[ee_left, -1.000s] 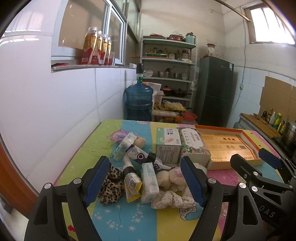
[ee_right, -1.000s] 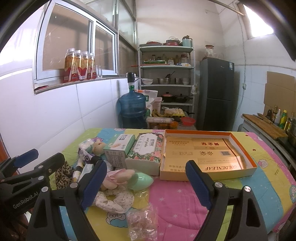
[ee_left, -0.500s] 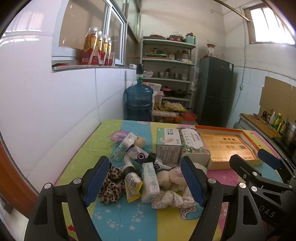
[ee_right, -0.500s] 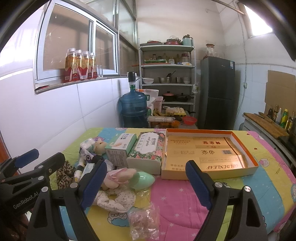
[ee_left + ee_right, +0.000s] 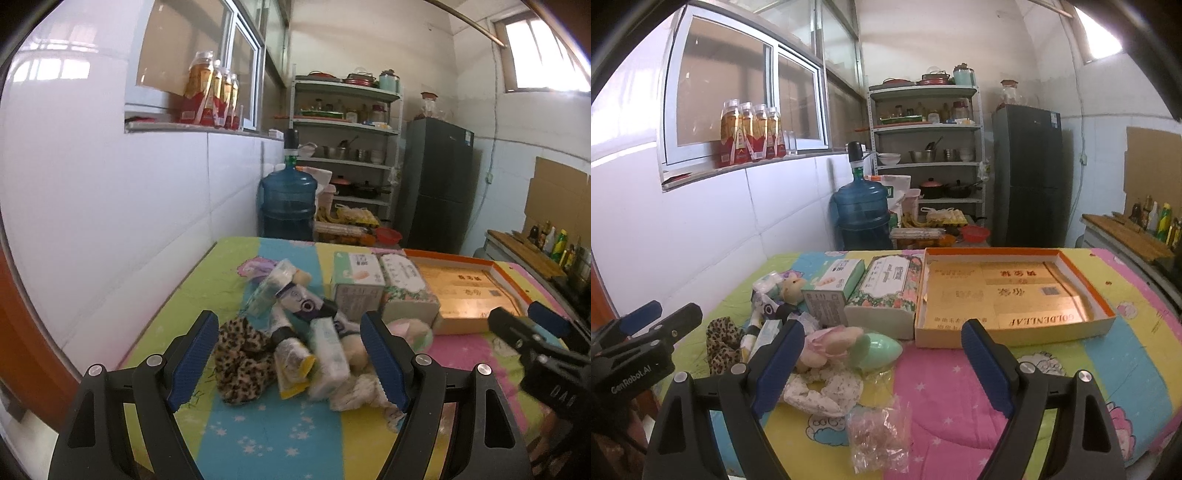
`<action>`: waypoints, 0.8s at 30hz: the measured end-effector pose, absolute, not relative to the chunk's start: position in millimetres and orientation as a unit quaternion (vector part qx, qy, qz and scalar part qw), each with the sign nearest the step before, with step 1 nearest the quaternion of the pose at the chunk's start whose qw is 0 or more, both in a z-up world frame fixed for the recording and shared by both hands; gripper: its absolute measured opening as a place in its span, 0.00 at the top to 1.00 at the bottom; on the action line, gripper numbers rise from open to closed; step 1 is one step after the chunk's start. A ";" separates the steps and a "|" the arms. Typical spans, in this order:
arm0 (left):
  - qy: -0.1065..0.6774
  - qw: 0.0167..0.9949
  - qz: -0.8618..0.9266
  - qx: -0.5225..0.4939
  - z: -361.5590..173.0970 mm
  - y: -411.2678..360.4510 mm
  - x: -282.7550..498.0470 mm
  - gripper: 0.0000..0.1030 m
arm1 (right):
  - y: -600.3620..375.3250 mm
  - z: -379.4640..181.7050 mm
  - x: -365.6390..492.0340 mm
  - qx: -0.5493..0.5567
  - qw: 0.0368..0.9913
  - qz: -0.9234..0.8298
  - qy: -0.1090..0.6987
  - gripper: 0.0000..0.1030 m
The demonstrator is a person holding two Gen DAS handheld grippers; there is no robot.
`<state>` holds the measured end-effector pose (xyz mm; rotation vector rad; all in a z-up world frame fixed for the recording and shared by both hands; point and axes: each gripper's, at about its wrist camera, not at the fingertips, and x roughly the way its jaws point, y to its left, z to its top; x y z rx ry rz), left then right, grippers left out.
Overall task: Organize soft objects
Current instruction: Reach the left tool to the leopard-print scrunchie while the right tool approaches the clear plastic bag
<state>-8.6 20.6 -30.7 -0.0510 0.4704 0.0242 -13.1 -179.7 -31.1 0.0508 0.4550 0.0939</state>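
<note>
Task not visibly begun. Left gripper and right gripper both spread wide, empty. Soft items pile near-left on table; box far-right, holds no soft item.

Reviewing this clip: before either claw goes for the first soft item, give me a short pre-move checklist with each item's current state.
1. Left claw open and holding nothing: ok.
2. Right claw open and holding nothing: ok.
3. Orange-rimmed cardboard tray free of loose items: ok.
4. Soft items separated for a clean single grasp: not ok; leopard-print scrunchie, tissue packs and plush toy lie heaped together.
5. Clear plastic bag apart from the heap: ok.
6. Which item goes first: cannot tell.
</note>
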 end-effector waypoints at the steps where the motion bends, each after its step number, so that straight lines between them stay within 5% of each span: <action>1: 0.234 0.972 0.011 -0.024 -34.6 23.7 -9.9 0.22 | -180.2 -35.2 -14.0 0.025 0.972 0.050 0.227 0.15; 24: 0.288 0.957 0.012 -0.026 -112.9 78.7 42.1 0.22 | -193.5 -92.6 -27.8 0.000 0.958 0.107 0.266 0.15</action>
